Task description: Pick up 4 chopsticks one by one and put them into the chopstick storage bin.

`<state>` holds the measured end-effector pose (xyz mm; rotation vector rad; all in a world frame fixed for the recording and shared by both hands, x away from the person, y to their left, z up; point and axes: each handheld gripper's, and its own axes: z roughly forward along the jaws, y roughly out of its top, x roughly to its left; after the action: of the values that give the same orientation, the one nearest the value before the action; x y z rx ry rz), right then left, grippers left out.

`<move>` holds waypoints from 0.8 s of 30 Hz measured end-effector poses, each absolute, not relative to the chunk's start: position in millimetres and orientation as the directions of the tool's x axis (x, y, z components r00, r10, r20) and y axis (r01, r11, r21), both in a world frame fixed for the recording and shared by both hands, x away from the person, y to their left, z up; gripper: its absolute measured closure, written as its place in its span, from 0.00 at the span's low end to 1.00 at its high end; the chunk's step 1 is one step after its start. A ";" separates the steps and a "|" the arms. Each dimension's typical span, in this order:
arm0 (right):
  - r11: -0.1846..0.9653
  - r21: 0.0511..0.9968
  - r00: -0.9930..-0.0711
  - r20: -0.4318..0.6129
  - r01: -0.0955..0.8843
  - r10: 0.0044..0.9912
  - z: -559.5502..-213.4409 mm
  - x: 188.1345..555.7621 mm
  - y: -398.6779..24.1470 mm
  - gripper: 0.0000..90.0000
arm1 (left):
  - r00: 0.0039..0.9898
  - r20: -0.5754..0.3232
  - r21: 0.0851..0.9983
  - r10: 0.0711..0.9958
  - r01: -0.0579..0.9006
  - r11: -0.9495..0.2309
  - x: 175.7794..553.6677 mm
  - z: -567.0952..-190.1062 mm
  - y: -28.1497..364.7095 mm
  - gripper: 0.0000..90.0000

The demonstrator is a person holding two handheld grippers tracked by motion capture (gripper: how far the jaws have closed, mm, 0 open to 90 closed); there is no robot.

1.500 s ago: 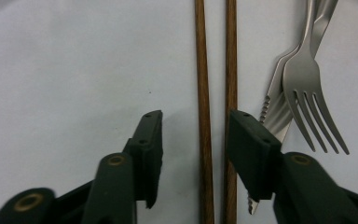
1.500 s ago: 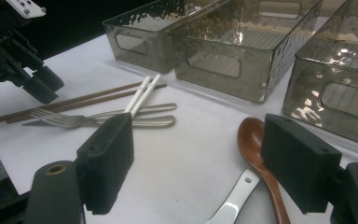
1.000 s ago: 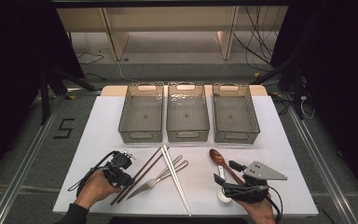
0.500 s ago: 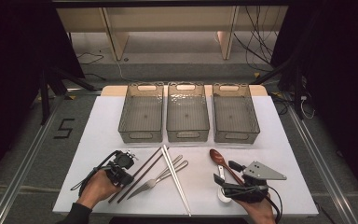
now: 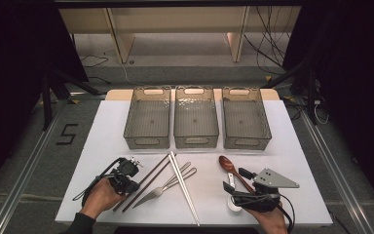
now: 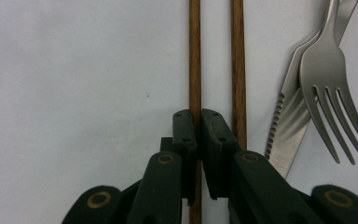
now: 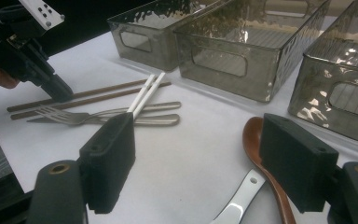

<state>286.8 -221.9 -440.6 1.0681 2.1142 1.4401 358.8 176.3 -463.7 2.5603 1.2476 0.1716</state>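
With my left gripper (image 6: 198, 140) having just closed on one brown wooden chopstick (image 6: 195, 60), lifting could leave its twin (image 6: 237, 70) behind; right gripper (image 7: 198, 163) wide.

High view looks down and forward over the whole counter (image 5: 126, 126). Both gripper views sit close and low, sharing the brown chopsticks (image 6: 195, 56) and fork (image 6: 328, 70).

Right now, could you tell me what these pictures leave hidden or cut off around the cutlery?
- Brown chopstick: the left gripper fingers cover its gripped stretch, left gripper view.
- Knife: the fork hides its handle there.
- Wooden spoon: a right gripper finger covers part, right gripper view.
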 end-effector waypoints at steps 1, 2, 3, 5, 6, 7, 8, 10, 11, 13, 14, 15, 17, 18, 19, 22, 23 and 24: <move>0.191 0.905 -0.645 0.112 0.381 0.756 -440.6 286.8 -222.0 0.31 | 0.619 -0.019 0.307 0.785 0.750 -0.585 358.8 -463.5 176.9 0.94; 0.191 0.905 -0.646 0.112 0.380 0.755 -440.6 286.8 -222.1 0.31 | 0.617 -0.022 0.315 0.786 0.751 -0.581 358.6 -463.6 177.4 0.94; 0.192 0.905 -0.646 0.111 0.379 0.755 -440.6 286.7 -222.1 0.31 | 0.626 -0.020 0.318 0.780 0.744 -0.588 357.9 -461.5 179.1 0.94; 0.191 0.905 -0.645 0.112 0.380 0.756 -440.6 286.7 -222.2 0.31 | 0.629 -0.018 0.327 0.777 0.738 -0.590 356.6 -457.8 180.5 0.94; 0.190 0.905 -0.645 0.112 0.380 0.756 -440.6 286.7 -222.4 0.31 | 0.629 -0.018 0.327 0.777 0.738 -0.590 356.6 -457.8 180.5 0.94; 0.190 0.906 -0.645 0.112 0.379 0.756 -440.5 286.7 -222.5 0.31 | 0.635 -0.024 0.331 0.772 0.734 -0.594 355.5 -453.1 182.2 0.94; 0.189 0.906 -0.645 0.112 0.379 0.756 -440.4 286.6 -222.6 0.31 | 0.635 -0.024 0.331 0.772 0.734 -0.594 355.5 -453.1 182.2 0.94; 0.189 0.906 -0.645 0.112 0.378 0.756 -440.5 286.7 -222.7 0.31 | 0.638 -0.030 0.340 0.769 0.730 -0.593 354.2 -448.9 184.3 0.94; 0.190 0.906 -0.645 0.112 0.379 0.756 -440.6 286.7 -222.6 0.31 | 0.640 -0.026 0.344 0.768 0.728 -0.594 353.6 -447.0 185.6 0.94; 0.190 0.906 -0.645 0.112 0.379 0.756 -440.5 286.5 -222.4 0.31 | 0.641 -0.032 0.351 0.767 0.725 -0.592 352.4 -442.9 188.3 0.94; 0.189 0.906 -0.645 0.111 0.378 0.756 -440.4 286.5 -222.5 0.31 | 0.643 -0.032 0.359 0.766 0.722 -0.591 351.4 -440.6 189.5 0.94; 0.189 0.907 -0.645 0.111 0.377 0.756 -440.4 286.5 -222.5 0.31 | 0.657 -0.043 0.366 0.753 0.712 -0.600 349.2 -434.5 191.5 0.94; 0.189 0.906 -0.645 0.112 0.379 0.756 -440.5 286.7 -222.5 0.31 | 0.659 -0.051 0.379 0.751 0.708 -0.596 347.9 -431.0 192.2 0.94; 0.189 0.906 -0.645 0.112 0.379 0.756 -440.5 286.7 -222.5 0.31 | 0.662 -0.054 0.389 0.747 0.703 -0.595 347.1 -427.9 192.6 0.94; 0.190 0.906 -0.645 0.112 0.379 0.756 -440.6 286.8 -222.5 0.31 | 0.663 -0.057 0.417 0.746 0.695 -0.586 345.9 -421.5 192.9 0.94; 0.188 0.907 -0.645 0.112 0.378 0.756 -440.5 286.8 -222.4 0.31 | 0.665 -0.063 0.457 0.744 0.682 -0.571 347.7 -411.8 194.1 0.94; 0.188 0.907 -0.645 0.112 0.378 0.756 -440.5 286.8 -222.4 0.31 | 0.665 -0.063 0.457 0.744 0.682 -0.571 347.7 -411.8 194.1 0.94; 0.189 0.907 -0.646 0.111 0.377 0.755 -440.5 286.9 -222.5 0.31 | 0.661 -0.064 0.473 0.747 0.680 -0.561 348.6 -408.7 194.4 0.94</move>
<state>286.9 -222.5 -440.5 1.0658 2.1102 1.4442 348.6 194.4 -408.7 2.4159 1.1116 0.1973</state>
